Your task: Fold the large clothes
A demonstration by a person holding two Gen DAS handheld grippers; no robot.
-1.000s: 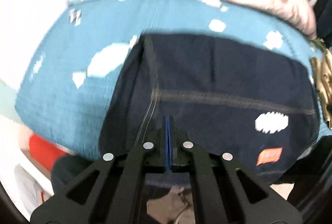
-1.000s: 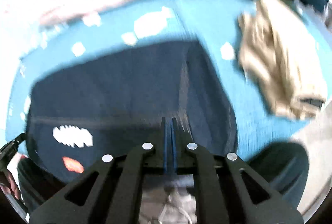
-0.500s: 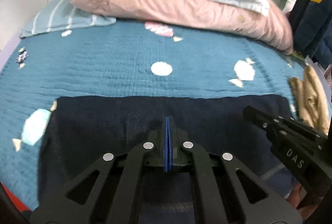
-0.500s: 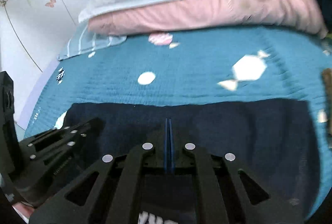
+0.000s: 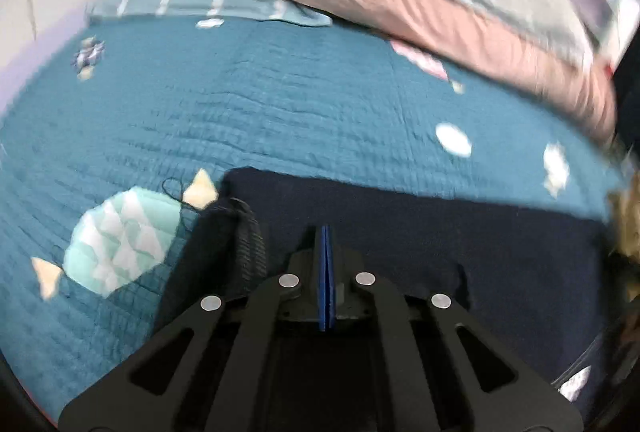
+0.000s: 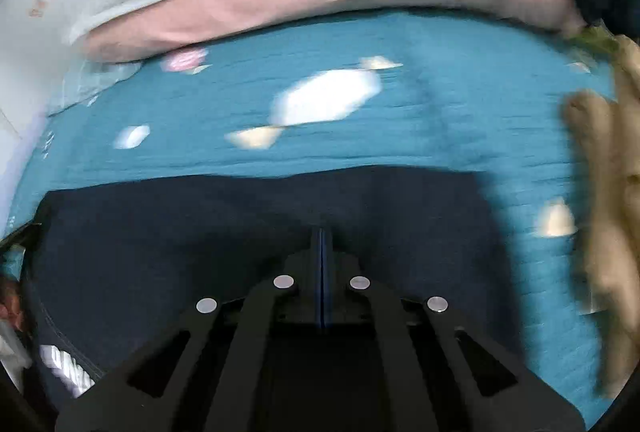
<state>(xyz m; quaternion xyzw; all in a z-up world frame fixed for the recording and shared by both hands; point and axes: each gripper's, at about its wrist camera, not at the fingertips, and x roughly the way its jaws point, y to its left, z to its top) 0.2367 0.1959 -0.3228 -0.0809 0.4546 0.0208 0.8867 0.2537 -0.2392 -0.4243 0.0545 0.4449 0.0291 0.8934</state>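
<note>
Broadly, the dark navy folded garment (image 5: 460, 232) lies flat on the teal quilted bedspread (image 5: 280, 104), long axis crosswise, directly beneath and ahead of both tools. Left gripper (image 5: 325, 232) sits nearer its ribbed left edge; right gripper (image 6: 321, 234) nearer its right end. Both pairs of jaws are together, holding nothing visible. White lettering (image 6: 66, 368) at the garment's lower corner is unreadable.

Navy garment (image 5: 500, 244) on teal candy-print bedspread (image 5: 280, 104).
</note>
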